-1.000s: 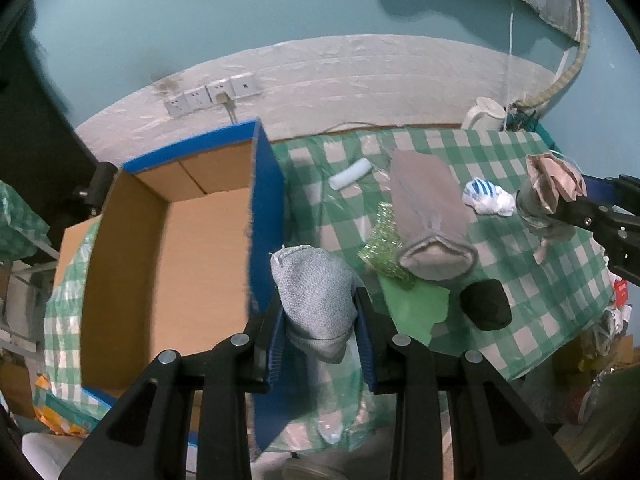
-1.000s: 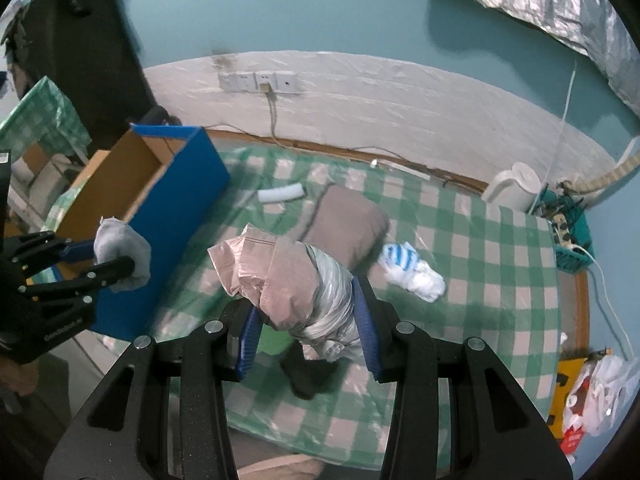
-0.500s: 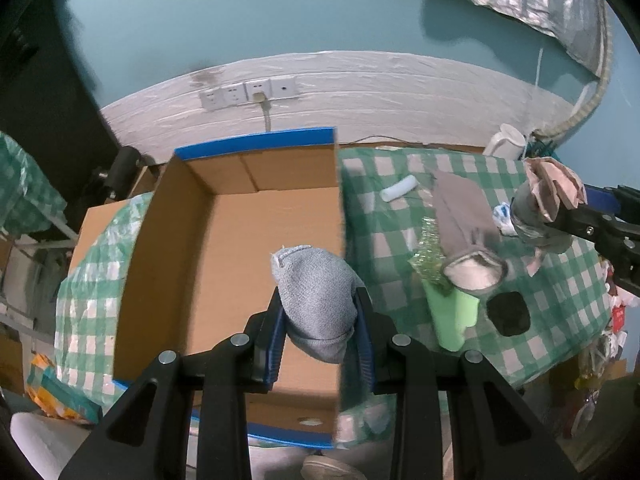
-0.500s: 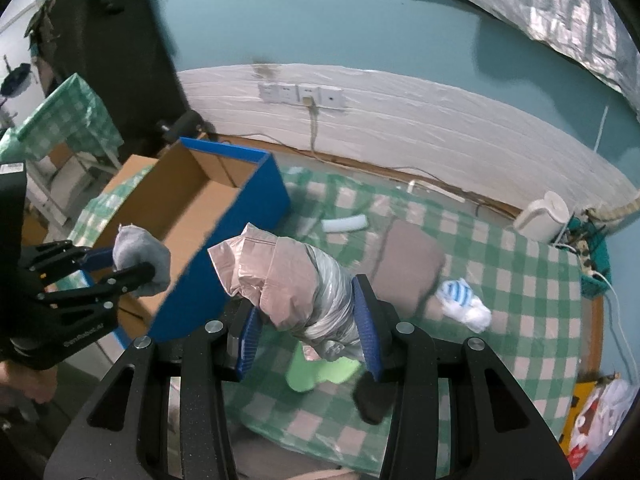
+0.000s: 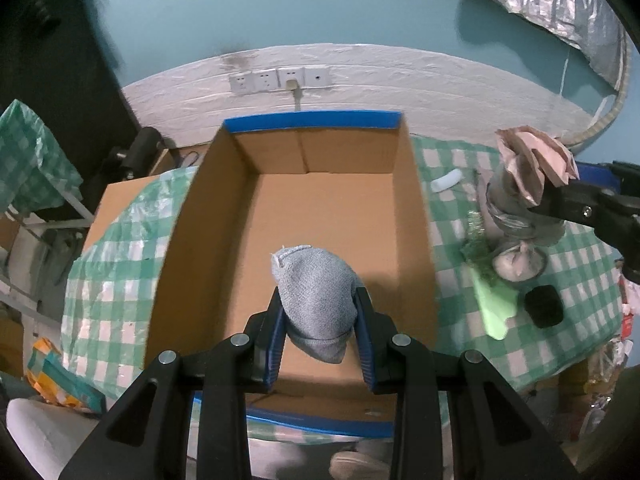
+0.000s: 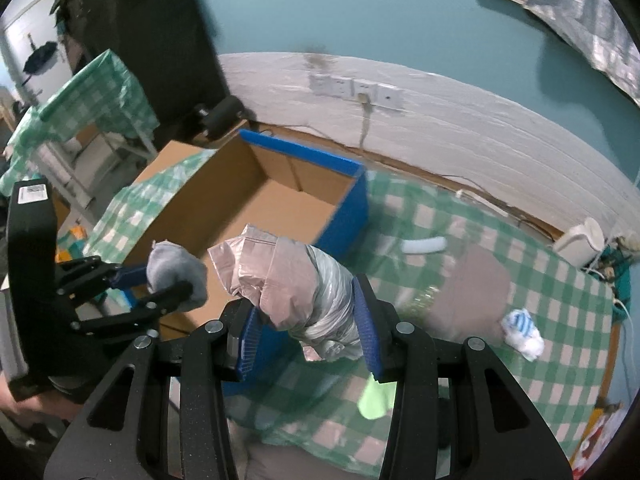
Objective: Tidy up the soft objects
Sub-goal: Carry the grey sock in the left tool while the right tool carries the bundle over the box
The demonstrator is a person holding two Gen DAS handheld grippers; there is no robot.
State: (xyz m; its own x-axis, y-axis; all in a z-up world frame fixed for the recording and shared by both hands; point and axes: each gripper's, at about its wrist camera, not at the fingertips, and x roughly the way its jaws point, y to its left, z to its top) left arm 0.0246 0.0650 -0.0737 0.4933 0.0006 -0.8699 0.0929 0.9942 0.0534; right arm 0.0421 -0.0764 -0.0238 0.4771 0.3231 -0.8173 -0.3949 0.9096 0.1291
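My left claw [image 5: 320, 320]: I clamp the grey knit sock [image 5: 316, 304], held above the cardboard box [image 5: 208, 240]
My right claw [image 6: 308, 328]: I pinch a pink-and-silver bundle [image 6: 296, 280] over the box's blue wall, beside the checked cloth [image 6: 560, 300]

The grey pouch [image 5: 316, 300] is coarse knitted cloth, matt; the bundle [image 6: 304, 284] is crinkled glossy plastic film, pink and silvery. The box [image 5: 320, 216] is matt brown corrugated cardboard with smooth blue outer faces. The bench [image 5: 576, 280] carries a shiny checked plastic cover.
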